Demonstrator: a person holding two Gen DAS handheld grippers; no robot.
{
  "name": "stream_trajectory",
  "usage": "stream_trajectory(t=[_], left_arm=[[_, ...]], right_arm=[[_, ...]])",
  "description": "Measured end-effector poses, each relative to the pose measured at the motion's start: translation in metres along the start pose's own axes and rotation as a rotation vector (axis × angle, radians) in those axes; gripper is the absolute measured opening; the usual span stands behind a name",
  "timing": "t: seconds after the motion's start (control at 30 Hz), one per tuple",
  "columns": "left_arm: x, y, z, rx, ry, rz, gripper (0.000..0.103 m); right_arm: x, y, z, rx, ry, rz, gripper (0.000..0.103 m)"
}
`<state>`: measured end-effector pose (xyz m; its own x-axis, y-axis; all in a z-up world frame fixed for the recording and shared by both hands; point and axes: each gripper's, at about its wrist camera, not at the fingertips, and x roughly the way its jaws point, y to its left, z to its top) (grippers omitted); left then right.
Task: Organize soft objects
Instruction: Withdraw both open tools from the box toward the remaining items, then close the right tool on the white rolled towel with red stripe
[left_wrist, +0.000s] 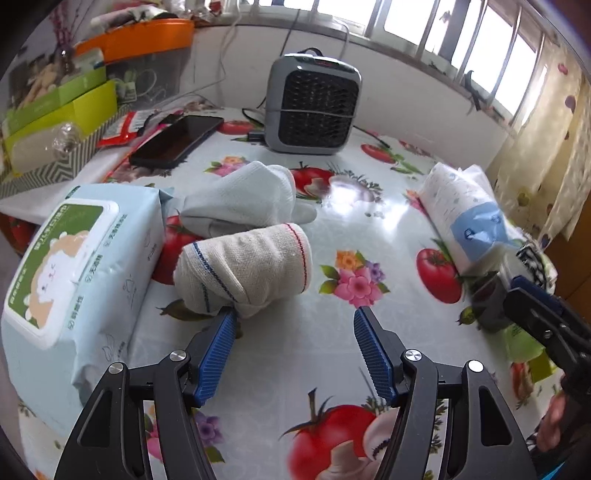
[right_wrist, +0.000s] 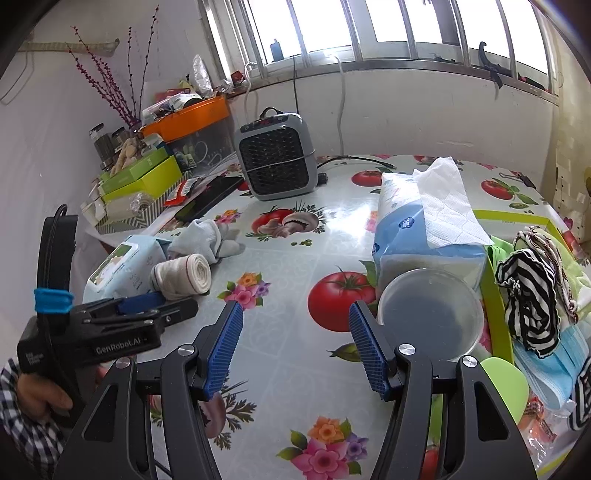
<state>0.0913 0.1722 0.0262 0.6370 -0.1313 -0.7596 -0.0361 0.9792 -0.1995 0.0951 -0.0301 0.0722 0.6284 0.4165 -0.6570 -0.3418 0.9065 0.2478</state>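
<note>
A rolled beige cloth (left_wrist: 245, 267) with blue and red stripes lies on the table, just beyond my left gripper (left_wrist: 293, 321), which is open and empty; its left fingertip touches the roll's near end. A pale grey-white sock bundle (left_wrist: 251, 201) lies behind the roll. The roll (right_wrist: 183, 275) and the sock bundle (right_wrist: 207, 238) also show in the right wrist view. My right gripper (right_wrist: 295, 312) is open and empty above the tablecloth. At the right, a green tray (right_wrist: 495, 291) holds a striped cloth (right_wrist: 532, 295) and a blue face mask (right_wrist: 546, 369).
A wet-wipes pack (left_wrist: 74, 273) lies left of the roll. A tissue pack (right_wrist: 424, 221) and a clear round lid (right_wrist: 430, 314) sit right of centre. A grey heater (left_wrist: 314, 103), a black phone (left_wrist: 177, 140) and stacked boxes (left_wrist: 62, 118) stand at the back.
</note>
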Motion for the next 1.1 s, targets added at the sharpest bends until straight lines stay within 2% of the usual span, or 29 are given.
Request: stream_trajectory(t=[0.1, 0.2, 0.37, 0.57, 0.7, 0.8, 0.93, 1.1], left_arm=[[-0.01, 0.002, 0.0, -0.005, -0.018, 0.01, 0.065], [-0.025, 0.006, -0.001, -0.008, -0.038, -0.016, 0.065], [-0.054, 0.022, -0.003, 0.0, -0.084, 0.035, 0.065], [-0.078, 0.049, -0.002, -0.051, -0.131, 0.066, 0.065], [-0.083, 0.061, -0.003, -0.073, -0.135, 0.072, 0.065], [-0.084, 0.069, -0.004, -0.084, -0.137, 0.07, 0.065], [-0.083, 0.079, -0.002, -0.116, -0.137, 0.051, 0.065], [-0.083, 0.083, -0.001, -0.123, -0.143, 0.042, 0.065]], right_arm=[[0.005, 0.002, 0.003, 0.0, 0.01, 0.011, 0.061], [0.014, 0.008, 0.007, -0.008, 0.024, 0.037, 0.061], [0.031, 0.027, 0.013, -0.045, 0.044, 0.082, 0.061], [0.059, 0.062, 0.024, -0.09, 0.074, 0.149, 0.061], [0.082, 0.082, 0.025, -0.112, 0.115, 0.196, 0.061], [0.091, 0.091, 0.027, -0.144, 0.115, 0.221, 0.061], [0.099, 0.099, 0.035, -0.174, 0.103, 0.211, 0.061], [0.113, 0.098, 0.03, -0.144, 0.187, 0.251, 0.061]])
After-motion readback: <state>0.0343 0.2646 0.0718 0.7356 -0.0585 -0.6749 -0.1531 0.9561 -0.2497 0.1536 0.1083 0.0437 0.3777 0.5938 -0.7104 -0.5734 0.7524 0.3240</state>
